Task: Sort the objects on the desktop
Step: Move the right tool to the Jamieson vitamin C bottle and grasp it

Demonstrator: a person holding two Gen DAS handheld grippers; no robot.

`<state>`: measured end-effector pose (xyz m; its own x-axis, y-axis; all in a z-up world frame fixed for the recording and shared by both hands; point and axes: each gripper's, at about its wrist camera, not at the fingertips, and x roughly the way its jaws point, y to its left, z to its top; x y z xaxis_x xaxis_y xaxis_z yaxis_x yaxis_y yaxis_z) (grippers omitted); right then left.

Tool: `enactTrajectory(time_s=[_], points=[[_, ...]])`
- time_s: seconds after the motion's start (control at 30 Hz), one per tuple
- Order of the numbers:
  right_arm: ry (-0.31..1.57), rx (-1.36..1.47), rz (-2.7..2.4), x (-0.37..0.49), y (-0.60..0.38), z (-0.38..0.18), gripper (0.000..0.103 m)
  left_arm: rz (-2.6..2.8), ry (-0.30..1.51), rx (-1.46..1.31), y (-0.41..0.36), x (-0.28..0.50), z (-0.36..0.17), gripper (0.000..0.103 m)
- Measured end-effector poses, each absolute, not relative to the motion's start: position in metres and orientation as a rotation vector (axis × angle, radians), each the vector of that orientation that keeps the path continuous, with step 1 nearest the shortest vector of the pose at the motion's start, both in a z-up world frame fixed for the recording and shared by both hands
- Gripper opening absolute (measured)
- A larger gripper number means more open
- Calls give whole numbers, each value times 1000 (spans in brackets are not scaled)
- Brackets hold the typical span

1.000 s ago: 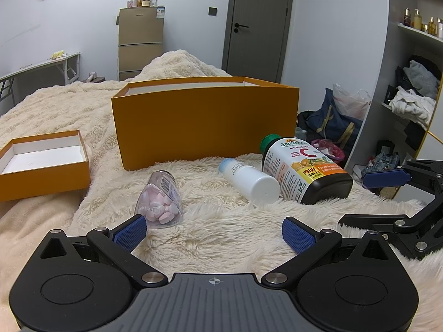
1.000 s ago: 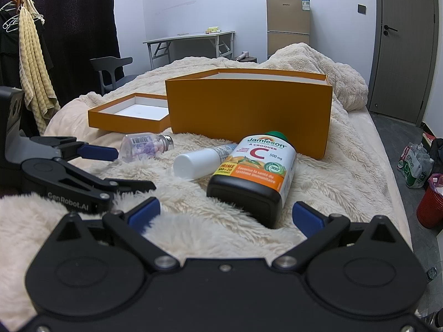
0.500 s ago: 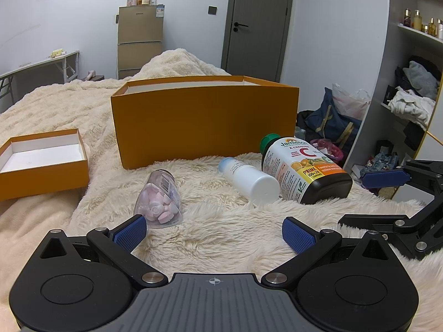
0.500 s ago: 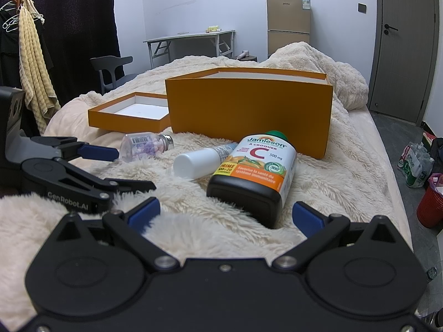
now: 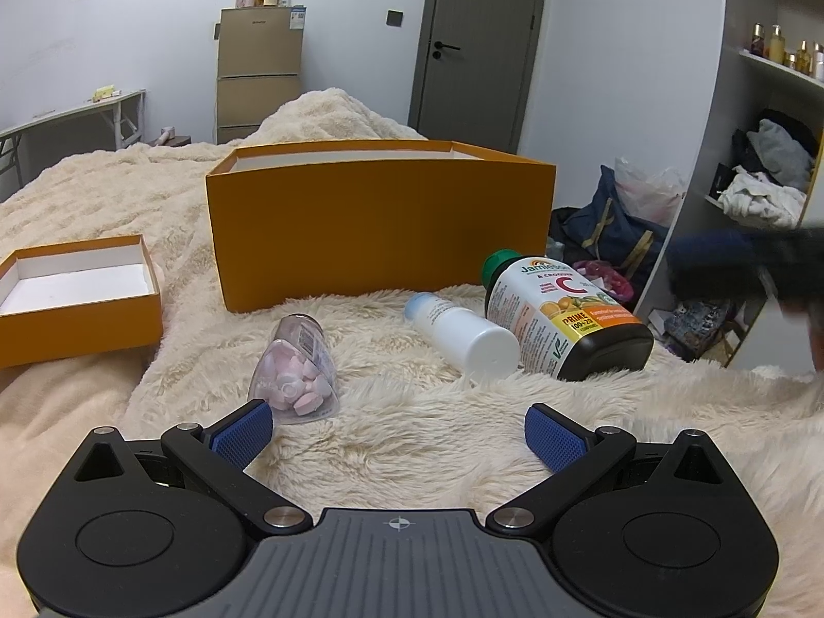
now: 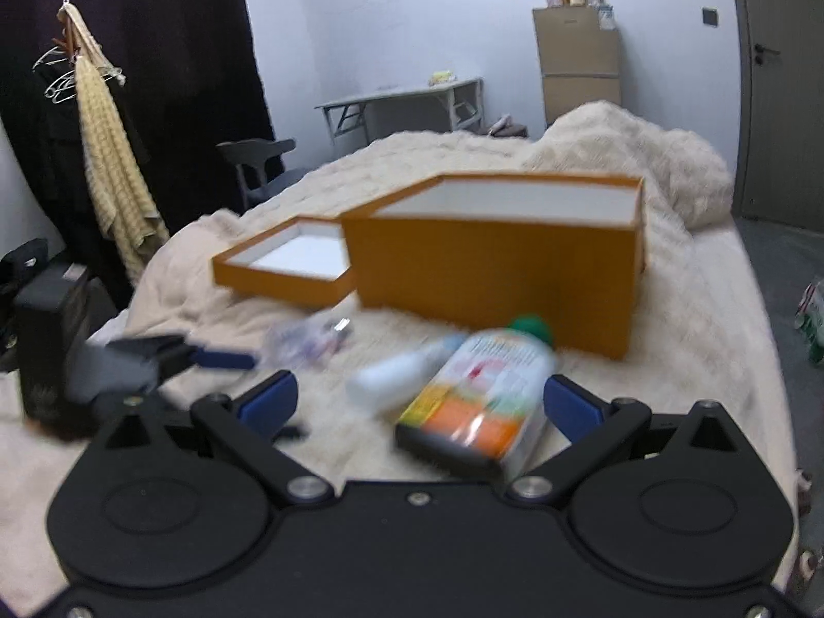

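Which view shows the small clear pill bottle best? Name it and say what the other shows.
The left wrist view. There the pill bottle lies sharp and close on the blanket, pink tablets and label visible, just past the left gripper. In the right wrist view it is only a motion-blurred smear, with no tablets or label readable.

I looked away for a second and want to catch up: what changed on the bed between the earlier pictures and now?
The right hand-held gripper has lifted and swung over the vitamin C bottle, jaws open, gripping nothing. The left hand-held gripper stayed open and in place. The vitamin bottle, white bottle, pill bottle and both orange boxes have not moved.
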<state>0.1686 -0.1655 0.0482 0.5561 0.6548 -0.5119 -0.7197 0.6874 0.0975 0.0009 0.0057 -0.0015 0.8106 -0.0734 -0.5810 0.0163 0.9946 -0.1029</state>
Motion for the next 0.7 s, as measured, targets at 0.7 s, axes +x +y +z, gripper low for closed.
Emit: enactTrajectory(time_s=[0.7], points=[[941,408,1060,283,-172,-64,103,-47,636,-84,1,2,1,103]])
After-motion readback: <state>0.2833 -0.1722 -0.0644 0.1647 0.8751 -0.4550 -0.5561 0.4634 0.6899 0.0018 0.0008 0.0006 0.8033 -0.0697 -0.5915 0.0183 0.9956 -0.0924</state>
